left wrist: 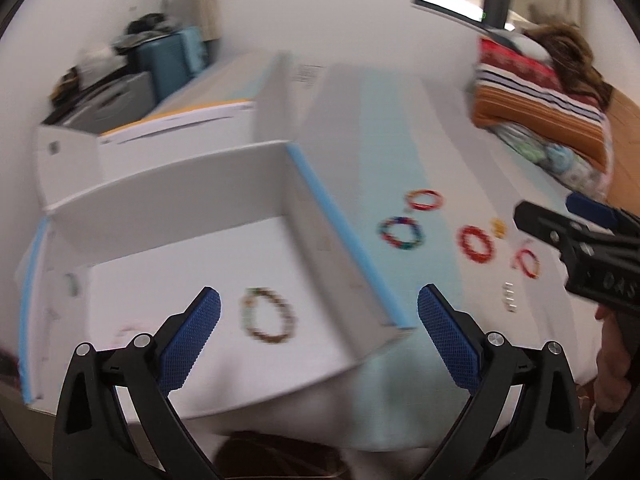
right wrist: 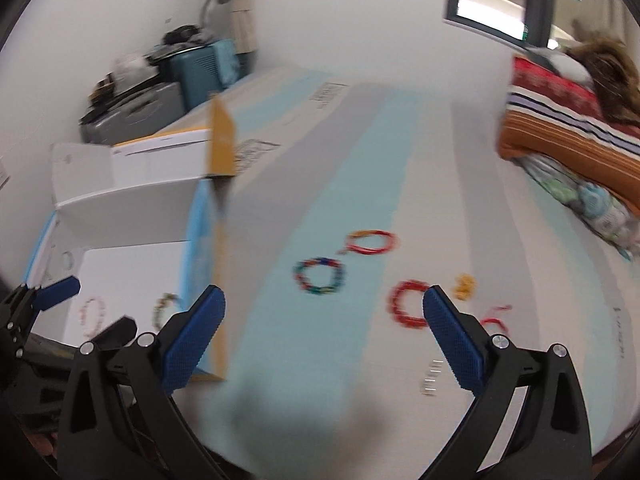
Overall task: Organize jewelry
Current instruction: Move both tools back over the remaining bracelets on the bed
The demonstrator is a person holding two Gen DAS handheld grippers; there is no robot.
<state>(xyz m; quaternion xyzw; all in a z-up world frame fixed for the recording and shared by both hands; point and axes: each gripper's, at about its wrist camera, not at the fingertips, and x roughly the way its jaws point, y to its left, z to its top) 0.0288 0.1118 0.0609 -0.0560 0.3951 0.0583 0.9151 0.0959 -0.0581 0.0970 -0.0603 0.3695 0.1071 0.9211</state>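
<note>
An open white box (left wrist: 320, 216) with a blue edge lies at the left of the surface; a brown beaded bracelet (left wrist: 267, 316) lies inside it. My left gripper (left wrist: 318, 336) is open and empty above the box's near right corner. On the striped surface to the right lie a multicoloured bracelet (left wrist: 401, 233), a red-orange bracelet (left wrist: 425, 199), a red beaded bracelet (left wrist: 477, 244), a thin red bracelet (left wrist: 526, 263) and a small yellow piece (left wrist: 498, 227). My right gripper (right wrist: 324, 336) is open and empty, above the surface just short of the red beaded bracelet (right wrist: 407, 309). It also shows in the left wrist view (left wrist: 560, 216).
A second white box (left wrist: 176, 128) with an orange edge stands behind the first. Folded striped fabric (left wrist: 544, 100) is piled at the far right. A blue suitcase (left wrist: 172, 62) and clutter stand in the far left corner. Small silver pieces (left wrist: 510, 298) lie near the front right edge.
</note>
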